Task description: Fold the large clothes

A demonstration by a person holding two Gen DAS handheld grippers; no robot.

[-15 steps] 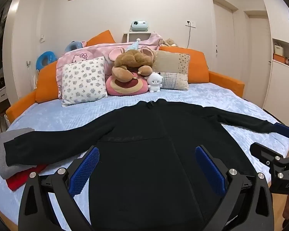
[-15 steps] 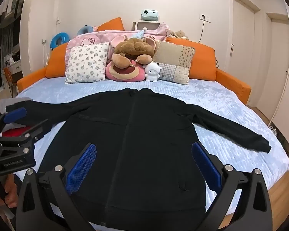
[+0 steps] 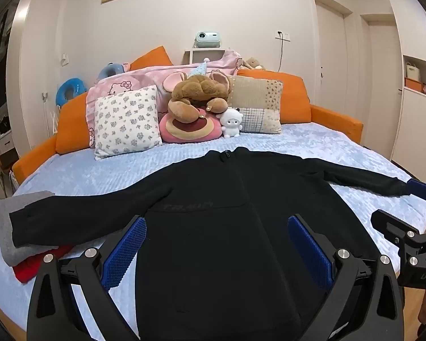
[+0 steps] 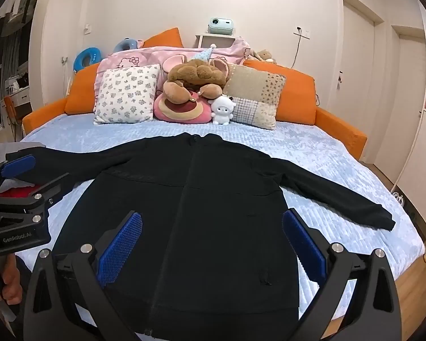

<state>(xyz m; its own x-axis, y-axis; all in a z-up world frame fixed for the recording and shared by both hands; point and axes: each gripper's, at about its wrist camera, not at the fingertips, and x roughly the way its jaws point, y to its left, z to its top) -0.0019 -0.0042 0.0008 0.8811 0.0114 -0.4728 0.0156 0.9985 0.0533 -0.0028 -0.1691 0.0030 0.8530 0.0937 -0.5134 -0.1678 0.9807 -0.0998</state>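
A black zip-up jacket (image 3: 227, 227) lies flat, front up, on the blue bed cover (image 3: 99, 173), both sleeves spread out sideways; it also shows in the right wrist view (image 4: 213, 213). My left gripper (image 3: 217, 248) is open and empty, held above the jacket's lower body. My right gripper (image 4: 211, 245) is open and empty, also above the lower body. Each gripper shows at the edge of the other's view: the right one (image 3: 406, 213) near the right cuff, the left one (image 4: 22, 182) near the left cuff.
Grey and red folded clothes (image 3: 22, 244) lie under the left sleeve at the bed's left edge. Pillows (image 3: 126, 120) and plush toys (image 3: 198, 99) line the orange headboard (image 3: 295, 96). Wardrobe doors (image 3: 420, 130) stand to the right. Wooden floor (image 4: 411, 284) lies off the right edge.
Both grippers have stayed open; the views have shifted only slightly. The jacket has not moved.
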